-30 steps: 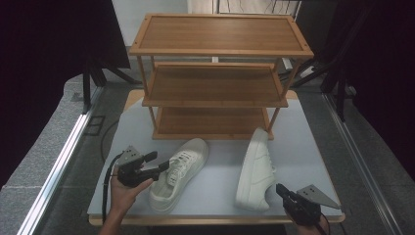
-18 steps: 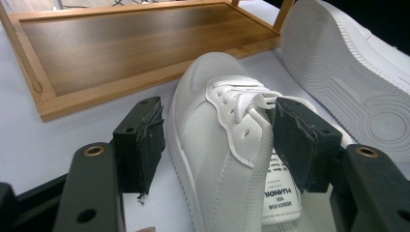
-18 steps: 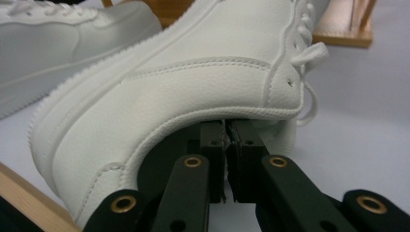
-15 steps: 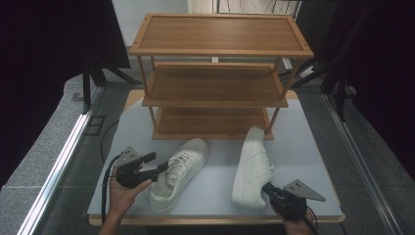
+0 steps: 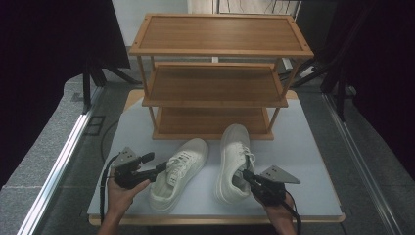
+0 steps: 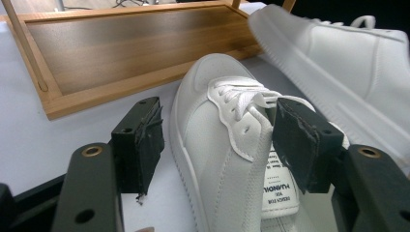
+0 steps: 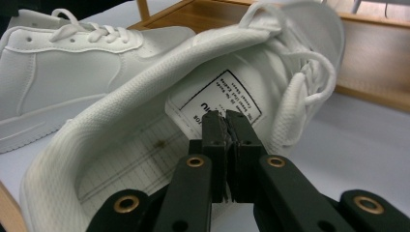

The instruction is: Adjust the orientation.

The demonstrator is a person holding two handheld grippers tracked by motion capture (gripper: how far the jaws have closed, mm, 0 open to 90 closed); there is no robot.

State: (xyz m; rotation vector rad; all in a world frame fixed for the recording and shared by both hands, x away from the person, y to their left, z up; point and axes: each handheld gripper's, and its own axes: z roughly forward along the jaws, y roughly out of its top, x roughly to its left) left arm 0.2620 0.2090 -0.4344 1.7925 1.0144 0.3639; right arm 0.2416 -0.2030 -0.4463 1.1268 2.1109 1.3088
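- Nearest me, at the table's (image 5: 313, 161) front edge, my right hand-held gripper (image 5: 248, 177) sits at the heel opening of the right shoe (image 5: 234, 161). In the right gripper view its jaws are pressed together, pinching what looks like the tongue with its printed label (image 7: 218, 96), the tips reaching down inside the shoe.
- That right shoe is tipped onto its side, its opening turned toward me and its toe pointing at the rack; I judge it is being lifted or dragged by this pinch.
- To the left, my left hand-held gripper (image 5: 157, 169) has its jaws spread wide. In the left gripper view the pads stand either side of the heel collar of the left shoe (image 6: 227, 159), not yet pressing on it.
- The left shoe (image 5: 178, 174) rests flat on the table, angled, its toe toward the rack.
- Beyond both shoes stands a three-tier wooden shoe rack (image 5: 215, 78). Its shelves are bare; the bottom shelf (image 6: 140, 53) lies just past the shoe toes.
- Progress, as I judge it: early. One shoe is gripped, the other only straddled, and neither is on the rack. Still to do: close on the left shoe and set both onto a shelf.
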